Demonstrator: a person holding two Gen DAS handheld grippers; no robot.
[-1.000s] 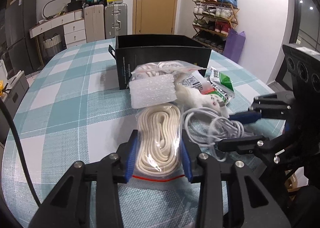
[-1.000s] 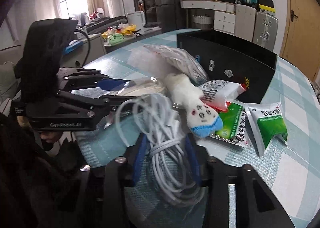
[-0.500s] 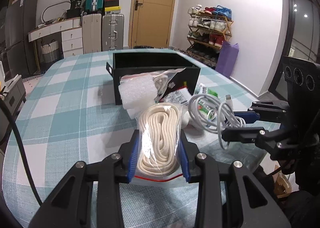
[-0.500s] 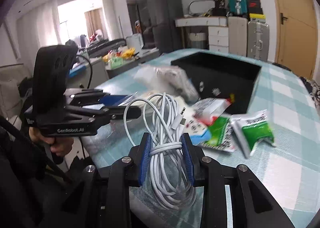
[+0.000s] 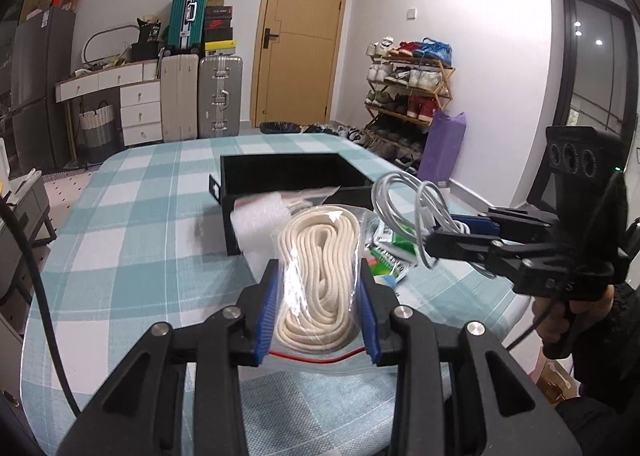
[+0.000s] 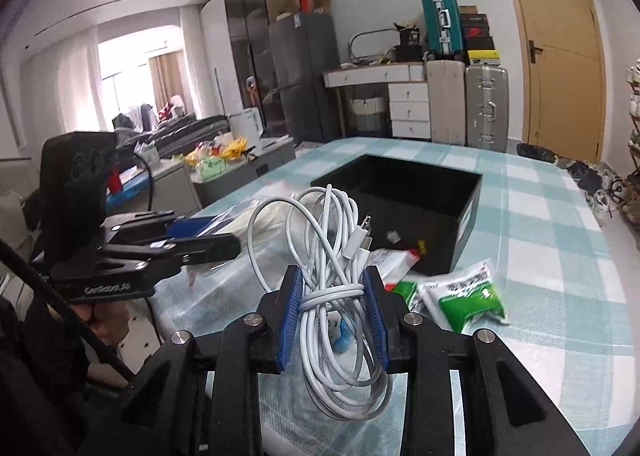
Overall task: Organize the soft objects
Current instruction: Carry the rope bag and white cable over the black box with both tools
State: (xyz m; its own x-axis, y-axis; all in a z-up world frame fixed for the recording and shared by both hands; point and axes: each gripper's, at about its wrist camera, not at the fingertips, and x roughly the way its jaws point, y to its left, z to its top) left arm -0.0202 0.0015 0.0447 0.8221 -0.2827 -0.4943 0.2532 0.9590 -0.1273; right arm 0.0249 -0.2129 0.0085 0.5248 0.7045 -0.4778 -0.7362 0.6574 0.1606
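My left gripper (image 5: 318,271) is shut on a clear zip bag of cream rope (image 5: 320,240) and holds it above the checked table (image 5: 132,256). To its right, my right gripper (image 5: 445,234) is shut on a coiled white cable (image 5: 402,196). In the right wrist view the cable (image 6: 334,224) hangs bundled between the blue pads of the right gripper (image 6: 332,277), with loops drooping below. The left gripper (image 6: 222,234) is at the left with the bag. An open black box (image 5: 288,172) stands just beyond both loads.
Against the box's near wall (image 6: 466,216) lie a white foam piece (image 5: 260,216), another clear bag and green-and-white packets (image 6: 468,292). A person's hand (image 5: 560,320) grips the right handle. Suitcases, drawers, a door and a shoe rack stand beyond the table.
Both grippers have risen, lifting the rope bag and the cable off the table. The plush toy and packets now lie below them, and the box's open top shows more.
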